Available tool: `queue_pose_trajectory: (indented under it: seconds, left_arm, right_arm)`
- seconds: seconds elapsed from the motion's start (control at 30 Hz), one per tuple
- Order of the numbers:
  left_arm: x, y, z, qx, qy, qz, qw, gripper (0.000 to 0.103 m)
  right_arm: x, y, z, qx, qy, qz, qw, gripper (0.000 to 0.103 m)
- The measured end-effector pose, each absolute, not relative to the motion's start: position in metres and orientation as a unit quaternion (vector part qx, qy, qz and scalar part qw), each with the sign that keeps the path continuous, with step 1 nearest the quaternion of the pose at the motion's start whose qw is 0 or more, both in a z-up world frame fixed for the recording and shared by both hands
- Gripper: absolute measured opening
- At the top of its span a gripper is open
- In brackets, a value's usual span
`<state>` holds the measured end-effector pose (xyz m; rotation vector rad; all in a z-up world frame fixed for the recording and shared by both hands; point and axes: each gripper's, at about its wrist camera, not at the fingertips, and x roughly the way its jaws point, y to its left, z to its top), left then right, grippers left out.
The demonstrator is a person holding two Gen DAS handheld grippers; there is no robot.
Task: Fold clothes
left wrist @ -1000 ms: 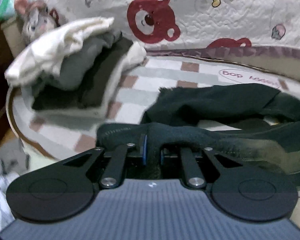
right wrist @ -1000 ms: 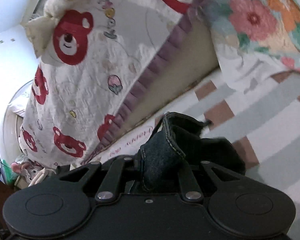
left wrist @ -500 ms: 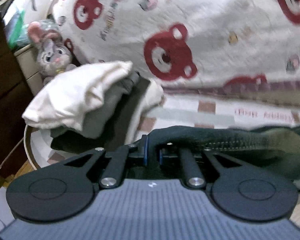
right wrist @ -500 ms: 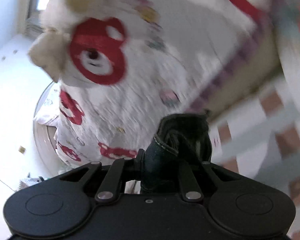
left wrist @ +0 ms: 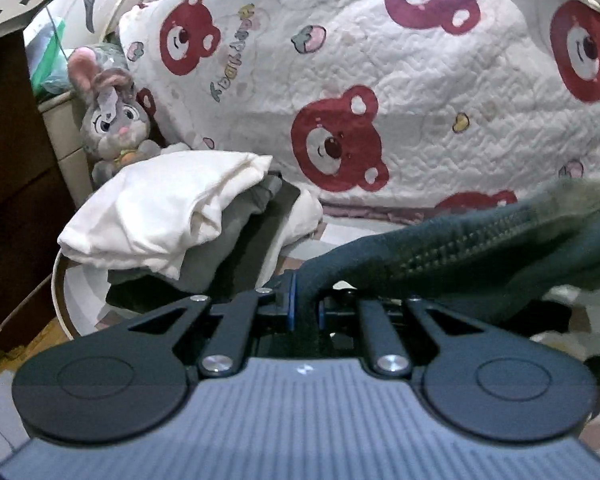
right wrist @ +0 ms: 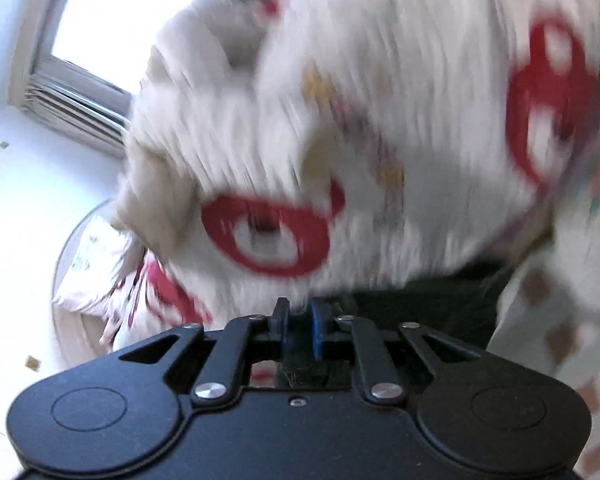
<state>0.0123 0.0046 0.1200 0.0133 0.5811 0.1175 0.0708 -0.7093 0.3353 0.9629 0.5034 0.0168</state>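
Observation:
In the left wrist view my left gripper (left wrist: 305,300) is shut on the edge of a dark garment (left wrist: 460,248), which stretches taut up and to the right above the bed. In the right wrist view my right gripper (right wrist: 300,320) has its jaws close together with a narrow gap; dark cloth (right wrist: 428,300) lies just behind and to the right of them. The view is blurred, so a grip on the cloth does not show. A pile of folded clothes (left wrist: 172,216), white on top with grey and dark below, sits at the left.
A white quilt with red bears (left wrist: 380,80) rises behind the checked bedsheet (left wrist: 332,232). A grey plush rabbit (left wrist: 112,120) sits by the folded pile. Dark wooden furniture (left wrist: 12,160) stands at far left. A window (right wrist: 80,40) shows in the right wrist view.
Both grippers have risen, lifting the dark garment off the bed. The cloth bunched in the right gripper no longer stands up between its jaws. The right view swung toward the quilt.

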Motion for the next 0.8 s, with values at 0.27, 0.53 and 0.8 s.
queue_pose_trajectory:
  seconds: [0.27,0.53,0.8]
  left_arm:
    - [-0.002,-0.035,0.052,0.060,0.336,0.008,0.940,0.011]
    - [-0.033,-0.025,-0.033,0.065,0.392,0.035,0.917,0.011]
    - [-0.054,-0.032,-0.043,0.095,0.378,0.024,0.921,0.011]
  right_arm:
    - [-0.012,-0.758,0.249,0.364,0.300,0.078,0.878,0.008]
    - [0.004,-0.792,0.048,0.530,0.415,0.046,0.739,0.016]
    - [-0.008,-0.854,0.208,0.488,0.332,-0.041,0.806,0.016]
